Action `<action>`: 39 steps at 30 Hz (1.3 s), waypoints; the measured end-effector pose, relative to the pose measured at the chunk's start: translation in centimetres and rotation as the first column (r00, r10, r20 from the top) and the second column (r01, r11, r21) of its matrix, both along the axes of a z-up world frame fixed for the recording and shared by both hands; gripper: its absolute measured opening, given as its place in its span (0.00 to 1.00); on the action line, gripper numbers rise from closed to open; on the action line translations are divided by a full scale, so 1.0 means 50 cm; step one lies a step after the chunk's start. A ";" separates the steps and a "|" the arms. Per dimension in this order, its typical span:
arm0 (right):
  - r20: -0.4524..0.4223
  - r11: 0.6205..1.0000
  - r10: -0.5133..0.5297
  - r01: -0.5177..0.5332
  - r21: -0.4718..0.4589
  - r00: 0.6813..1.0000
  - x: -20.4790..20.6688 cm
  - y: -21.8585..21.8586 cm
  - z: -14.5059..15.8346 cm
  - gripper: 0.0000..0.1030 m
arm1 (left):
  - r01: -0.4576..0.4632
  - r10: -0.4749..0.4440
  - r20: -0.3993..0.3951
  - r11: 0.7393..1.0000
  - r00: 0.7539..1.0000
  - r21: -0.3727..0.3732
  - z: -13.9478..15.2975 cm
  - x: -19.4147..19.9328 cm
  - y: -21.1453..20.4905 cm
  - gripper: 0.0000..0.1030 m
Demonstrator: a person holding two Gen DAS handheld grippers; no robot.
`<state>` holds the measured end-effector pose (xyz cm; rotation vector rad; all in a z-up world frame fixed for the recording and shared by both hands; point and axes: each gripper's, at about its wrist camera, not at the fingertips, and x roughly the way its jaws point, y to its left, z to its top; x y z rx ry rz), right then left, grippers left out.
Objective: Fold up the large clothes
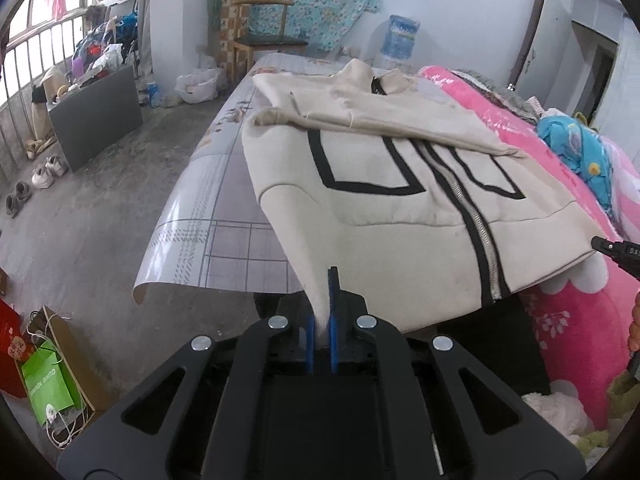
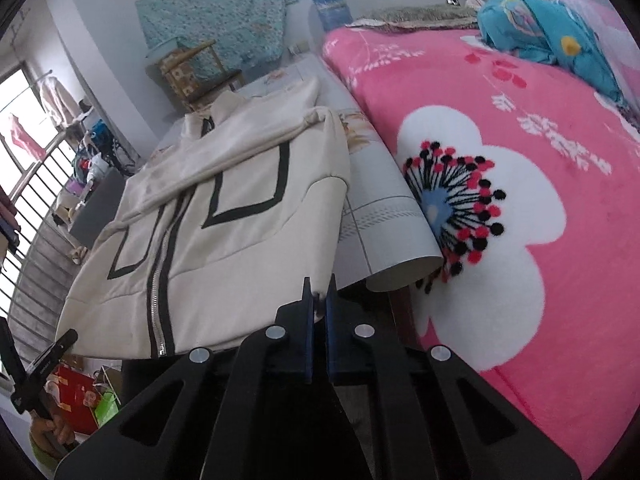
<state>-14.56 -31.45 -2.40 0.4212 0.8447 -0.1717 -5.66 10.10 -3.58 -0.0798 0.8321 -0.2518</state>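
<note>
The left claw [image 1: 322, 312] is closed on the near hem corner of the cream zip jacket [image 1: 384, 200], and the cloth rises in a thin fold between its blue pads [image 1: 333, 292]. The right claw [image 2: 318, 304] is also closed on the jacket [image 2: 224, 208], at the other hem corner; a small piece of the hem sits between its blue pads [image 2: 307, 304]. In the left wrist view the tip of the right claw shows at the jacket's hem edge, and in the right wrist view the left claw appears beyond the far hem corner.

The jacket lies with its front up on the surface [image 1: 224, 204], which carries a shiny checked cover. Its near hem hangs a little over the near edge of the surface. The silver zipper [image 1: 478, 224] with black borders runs from the hem toward the collar [image 1: 384, 80], and black angular lines stand on both sides of it. Both sleeves [image 1: 400, 128] are folded across the chest of the jacket.

Just beside the jacket, on its right, is a bed with a pink flowered blanket [image 2: 500, 184]; a blue bundle of bedding [image 2: 548, 40] lies on it, farther than the jacket. Beyond the jacket's collar stand a wooden chair [image 1: 264, 36] and a blue water bottle [image 1: 400, 38] near the wall.
</note>
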 end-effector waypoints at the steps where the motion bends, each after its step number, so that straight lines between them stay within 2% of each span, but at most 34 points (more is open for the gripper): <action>1: 0.000 1.000 0.002 -0.002 -0.002 1.000 -0.001 0.002 0.002 0.05 | 0.007 -0.007 0.003 1.000 1.000 -0.003 0.007 -0.006 0.001 0.04; 7: -0.007 1.000 0.019 -0.019 -0.005 1.000 -0.035 0.013 0.023 0.05 | 0.028 -0.028 -0.001 1.000 1.000 -0.005 0.033 -0.045 0.014 0.04; 11: -0.023 1.000 0.022 -0.022 -0.005 0.999 -0.046 0.019 0.015 0.05 | 0.031 -0.031 -0.019 0.999 0.999 -0.008 0.029 -0.052 0.021 0.05; 22: 0.023 0.997 -0.018 0.016 0.073 1.000 0.009 -0.005 0.011 0.05 | 0.005 -0.009 -0.031 0.989 0.999 -0.146 0.027 0.043 0.026 0.05; 32: 0.101 0.994 -0.027 0.015 0.112 0.995 0.141 -0.035 0.033 0.05 | -0.052 0.044 -0.037 0.971 0.998 -0.235 0.037 0.177 0.043 0.05; 39: 0.137 0.994 -0.035 0.021 0.103 0.990 0.275 -0.060 0.032 0.05 | -0.106 0.080 -0.101 0.952 0.992 -0.287 0.006 0.279 0.064 0.05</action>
